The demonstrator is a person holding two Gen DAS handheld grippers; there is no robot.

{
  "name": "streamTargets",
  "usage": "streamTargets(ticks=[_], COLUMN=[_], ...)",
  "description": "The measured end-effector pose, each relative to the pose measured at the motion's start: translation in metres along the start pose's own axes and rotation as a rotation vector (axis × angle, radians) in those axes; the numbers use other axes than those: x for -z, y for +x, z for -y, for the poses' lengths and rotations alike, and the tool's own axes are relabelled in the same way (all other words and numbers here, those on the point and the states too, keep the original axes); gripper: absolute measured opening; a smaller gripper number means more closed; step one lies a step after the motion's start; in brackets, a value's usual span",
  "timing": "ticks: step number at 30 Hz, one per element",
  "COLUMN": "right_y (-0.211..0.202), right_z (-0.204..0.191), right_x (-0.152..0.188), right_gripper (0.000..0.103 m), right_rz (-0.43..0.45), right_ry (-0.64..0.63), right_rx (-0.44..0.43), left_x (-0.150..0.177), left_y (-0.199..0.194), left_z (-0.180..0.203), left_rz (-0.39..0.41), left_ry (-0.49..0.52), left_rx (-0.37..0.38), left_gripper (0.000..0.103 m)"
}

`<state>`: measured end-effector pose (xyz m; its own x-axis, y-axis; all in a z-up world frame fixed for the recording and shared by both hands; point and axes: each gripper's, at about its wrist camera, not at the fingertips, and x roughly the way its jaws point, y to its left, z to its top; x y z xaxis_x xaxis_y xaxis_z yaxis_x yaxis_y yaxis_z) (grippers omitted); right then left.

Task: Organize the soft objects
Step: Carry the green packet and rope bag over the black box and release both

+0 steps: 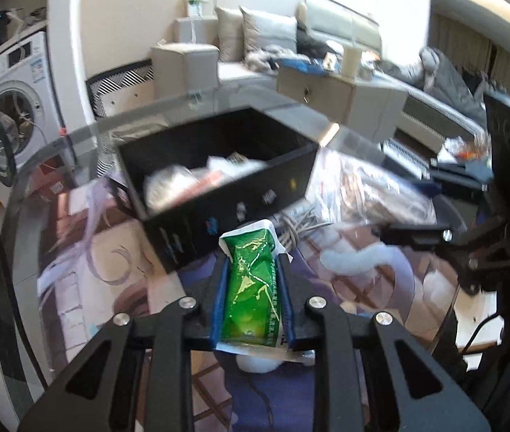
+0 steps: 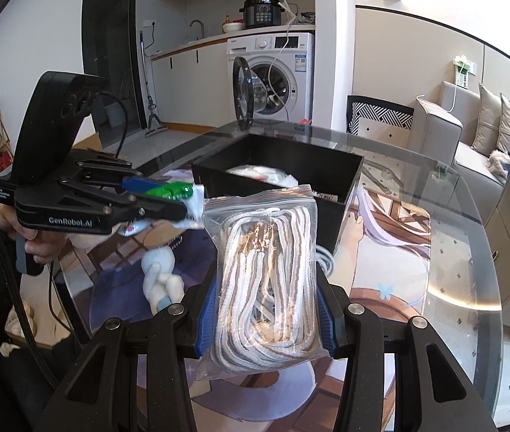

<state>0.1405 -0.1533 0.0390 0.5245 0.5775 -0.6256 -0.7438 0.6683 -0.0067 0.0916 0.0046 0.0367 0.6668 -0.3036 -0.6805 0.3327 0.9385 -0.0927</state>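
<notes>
My left gripper (image 1: 253,262) is shut on a green soft packet (image 1: 253,288), held above the glass table just short of the black box (image 1: 219,172). From the right wrist view the left gripper (image 2: 183,198) shows at the left with the green packet (image 2: 170,191) between its fingers. My right gripper (image 2: 267,288) is shut on a clear zip bag of striped rope (image 2: 267,288), lifted in front of the black box (image 2: 341,198). That box holds white soft items (image 1: 179,183). A white plush toy (image 2: 161,273) lies on the table below the left gripper.
The round glass table (image 2: 452,252) lies over a printed mat. A grey cable coil (image 1: 298,230) rests beside the box. A washing machine (image 2: 276,75) with its door open stands beyond, and a sofa (image 2: 488,136) stands to the right. A hand (image 2: 39,248) grips the left handle.
</notes>
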Motion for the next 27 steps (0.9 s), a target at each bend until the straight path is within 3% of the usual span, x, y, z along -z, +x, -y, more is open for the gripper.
streamTargets(ticks=[10, 27], right_y=[-0.003, 0.044], right_z=[0.011, 0.022], right_x=[-0.026, -0.082], right_gripper=[0.046, 0.046], right_rz=[0.028, -0.077], right_ry=[0.073, 0.105], right_rx=[0.013, 0.055], left_x=[-0.020, -0.053], left_y=[-0.014, 0.017], left_z=[-0.025, -0.045], left_rz=[0.107, 0.127], left_ry=[-0.096, -0.151], left_rx=[-0.060, -0.129], left_gripper=[0.024, 0.024])
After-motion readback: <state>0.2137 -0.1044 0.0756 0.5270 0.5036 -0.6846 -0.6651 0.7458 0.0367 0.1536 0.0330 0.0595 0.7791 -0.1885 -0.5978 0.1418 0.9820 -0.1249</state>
